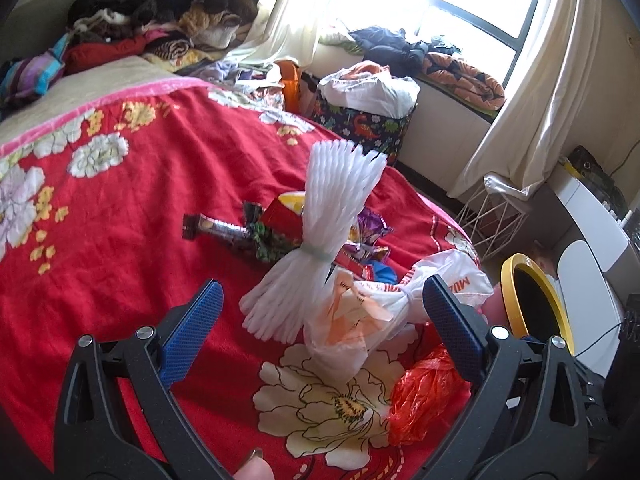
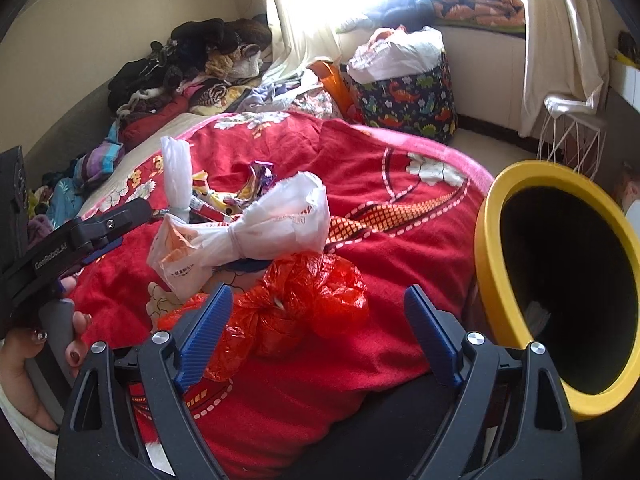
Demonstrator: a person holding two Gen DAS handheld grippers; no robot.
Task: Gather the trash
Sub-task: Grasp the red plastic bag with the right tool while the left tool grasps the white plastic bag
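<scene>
With my right gripper (image 2: 318,330) spread empty over the crumpled red plastic bag (image 2: 296,312) at centre frame, its slippery film could squirt free.

My right gripper (image 2: 318,308) hangs wide open over a red plastic bag (image 2: 304,300) on the red blanket (image 2: 400,216). A yellow-rimmed bin (image 2: 486,248) stands just beside, with a tied white bag (image 2: 248,232) behind.

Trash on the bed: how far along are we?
Done: nothing visibly; the yellow bin looks dark inside. In hand: nothing; both grippers' jaws are open, the right gripper over the red bag, the left gripper by the white bag. Left: both bags, the wrappers, the straw bundle.
</scene>
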